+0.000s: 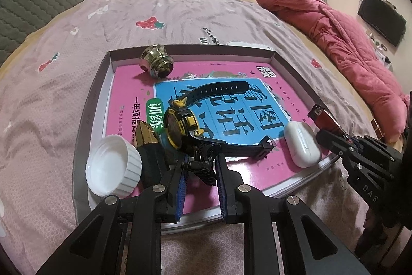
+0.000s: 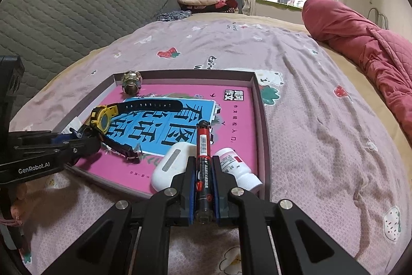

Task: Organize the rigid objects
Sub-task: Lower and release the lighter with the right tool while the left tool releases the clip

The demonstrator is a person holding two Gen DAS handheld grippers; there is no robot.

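On the bed, we hold two things over a shallow tray (image 1: pixel 103 84).

Our left gripper (image 1: pixel 200 173) is clamped on the watch (image 1: pixel 180 125) strap; our right gripper (image 2: pixel 203 181) pinches a red marker (image 2: pixel 203 146) at the tray's near edge. Only the left view shows the white cap (image 1: pixel 113 169); only the right shows the pill bottle (image 2: pixel 237 166). Both show the pink book (image 2: pixel 231 120), brass fitting (image 1: pixel 155 63) and earbud case (image 2: pixel 170 166).

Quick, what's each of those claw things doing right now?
Left gripper: closed on the watch, pinching its black strap.
Right gripper: closed on a red and black marker.
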